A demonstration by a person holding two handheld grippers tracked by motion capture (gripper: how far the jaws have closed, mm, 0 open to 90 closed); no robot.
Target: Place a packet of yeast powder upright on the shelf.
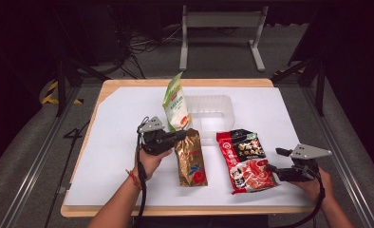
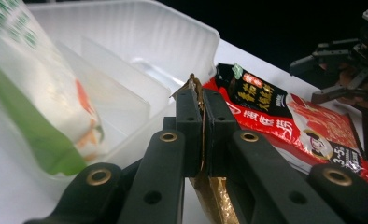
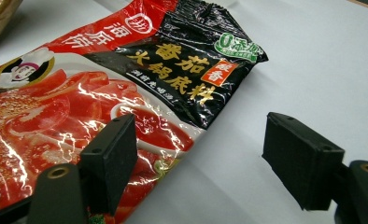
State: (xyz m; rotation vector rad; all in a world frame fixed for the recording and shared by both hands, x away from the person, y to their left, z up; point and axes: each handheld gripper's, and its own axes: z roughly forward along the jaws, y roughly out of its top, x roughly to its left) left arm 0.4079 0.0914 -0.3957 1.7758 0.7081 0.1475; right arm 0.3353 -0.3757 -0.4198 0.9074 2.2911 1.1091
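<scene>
Left gripper jaws pressed together, pinching top seam of gold pouch; pouch lies mid-table, just beside tub. Right gripper jaws spread, empty, straddling edge of red pouch nearer table's right edge. Green bag leans in tub, toward far edge. Step judged: lifting gold pouch. Next: raise clear, carry over tub wall, release inside.
</scene>
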